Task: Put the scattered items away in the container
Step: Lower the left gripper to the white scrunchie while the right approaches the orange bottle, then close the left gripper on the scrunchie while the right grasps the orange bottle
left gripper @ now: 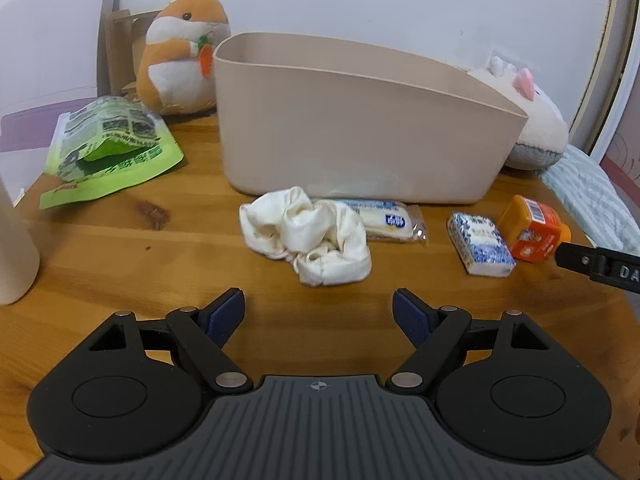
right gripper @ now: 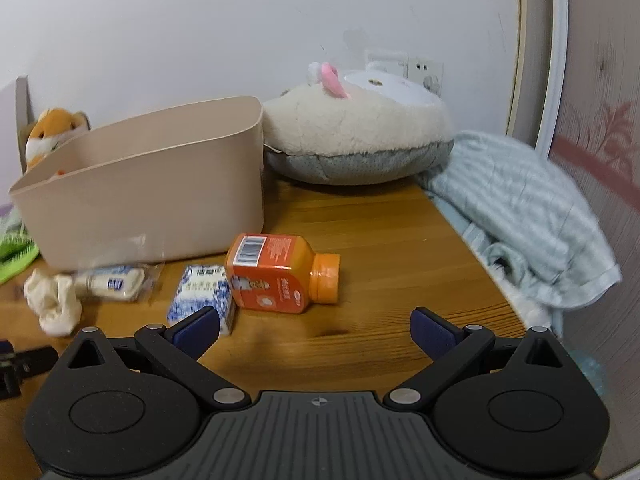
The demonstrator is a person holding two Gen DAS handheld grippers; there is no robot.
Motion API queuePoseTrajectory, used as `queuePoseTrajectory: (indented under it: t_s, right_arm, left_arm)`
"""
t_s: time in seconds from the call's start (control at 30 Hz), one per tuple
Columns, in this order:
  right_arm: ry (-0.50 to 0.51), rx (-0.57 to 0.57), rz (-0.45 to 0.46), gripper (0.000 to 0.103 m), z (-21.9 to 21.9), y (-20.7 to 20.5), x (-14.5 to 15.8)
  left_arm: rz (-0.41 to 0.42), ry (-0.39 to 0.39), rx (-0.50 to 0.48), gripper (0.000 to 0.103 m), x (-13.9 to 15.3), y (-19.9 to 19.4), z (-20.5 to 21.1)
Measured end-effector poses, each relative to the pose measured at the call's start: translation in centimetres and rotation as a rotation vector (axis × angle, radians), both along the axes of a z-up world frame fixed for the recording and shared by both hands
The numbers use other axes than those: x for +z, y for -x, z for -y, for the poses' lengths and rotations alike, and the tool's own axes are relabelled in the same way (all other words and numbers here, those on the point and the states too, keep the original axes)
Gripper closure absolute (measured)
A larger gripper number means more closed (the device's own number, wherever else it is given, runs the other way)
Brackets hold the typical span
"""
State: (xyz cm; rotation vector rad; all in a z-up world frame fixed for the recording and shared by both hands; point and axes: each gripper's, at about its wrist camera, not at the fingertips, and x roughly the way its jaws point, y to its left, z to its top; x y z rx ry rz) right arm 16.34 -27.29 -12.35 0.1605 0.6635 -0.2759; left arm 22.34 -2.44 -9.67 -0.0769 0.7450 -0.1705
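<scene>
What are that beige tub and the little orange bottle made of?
Beige tub: probably matte moulded plastic, with thin, smooth, seamless walls. Orange bottle: likely plastic too, with a ribbed screw cap and a glossy printed label bearing a barcode; what is inside cannot be seen.

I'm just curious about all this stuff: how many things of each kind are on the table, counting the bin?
Soft toys: 2, hamster and white plush
Packets: 3, green pouch, snack bar, blue-patterned pack
Bottles: 1, orange bottle
Cloths: 1, white cloth
Bins: 1, beige bin
Total: 8
</scene>
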Motion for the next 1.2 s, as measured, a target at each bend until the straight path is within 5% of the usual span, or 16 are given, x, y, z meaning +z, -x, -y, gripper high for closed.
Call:
queuePoseTrajectory:
  t_s: [0.43, 0.87, 1.2]
  right_arm:
    - [-0.073, -0.039, -0.018, 0.000, 0.1, -4.6, -1.6]
    - [-0.043, -0.074, -0.047, 0.000, -0.3, -7.7, -2.4]
    - [-0.059, -0.079, -0.049, 0.021, 0.3, -7.8, -2.8]
  left_arm:
    - [0.000, 0.053, 0.016, 0.020, -0.9, -3.7, -0.2]
    - [0.000, -0.002, 0.041, 0.021, -1.7, -5.5, 0.3]
    - [0.036, -0.073, 0.045, 0.054, -1.8, -4.6, -0.2]
